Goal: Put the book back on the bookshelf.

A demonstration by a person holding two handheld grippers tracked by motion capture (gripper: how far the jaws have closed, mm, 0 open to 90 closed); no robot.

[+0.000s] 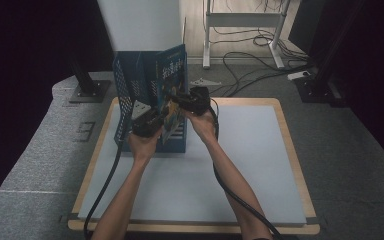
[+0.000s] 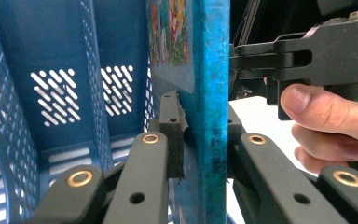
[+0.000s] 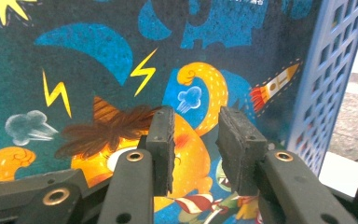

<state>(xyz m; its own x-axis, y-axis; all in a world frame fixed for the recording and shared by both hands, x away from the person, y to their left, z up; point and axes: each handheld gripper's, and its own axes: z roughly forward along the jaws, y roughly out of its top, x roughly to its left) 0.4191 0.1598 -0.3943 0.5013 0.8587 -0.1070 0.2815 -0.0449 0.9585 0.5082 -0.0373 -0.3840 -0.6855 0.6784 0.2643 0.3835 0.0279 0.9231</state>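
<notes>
A blue picture book (image 1: 172, 75) stands upright in a blue mesh file holder (image 1: 122, 90) at the table's far left. My left gripper (image 1: 152, 122) is shut on the book's edge; in the left gripper view its pads (image 2: 172, 135) press both sides of the book (image 2: 212, 70). My right gripper (image 1: 180, 100) points level at the cover from the right. In the right gripper view its jaws (image 3: 196, 140) stand a little apart with nothing between them, right in front of the cartoon cover (image 3: 98, 70). The holder's mesh wall (image 3: 326, 70) shows at the right.
The holder stands on a white mat (image 1: 250, 165) framed by a wooden tabletop edge (image 1: 290, 150). Behind the table, cables (image 1: 250, 65) lie on the floor by a white desk frame (image 1: 240, 20). Dark stand feet (image 1: 87, 90) flank the far corners.
</notes>
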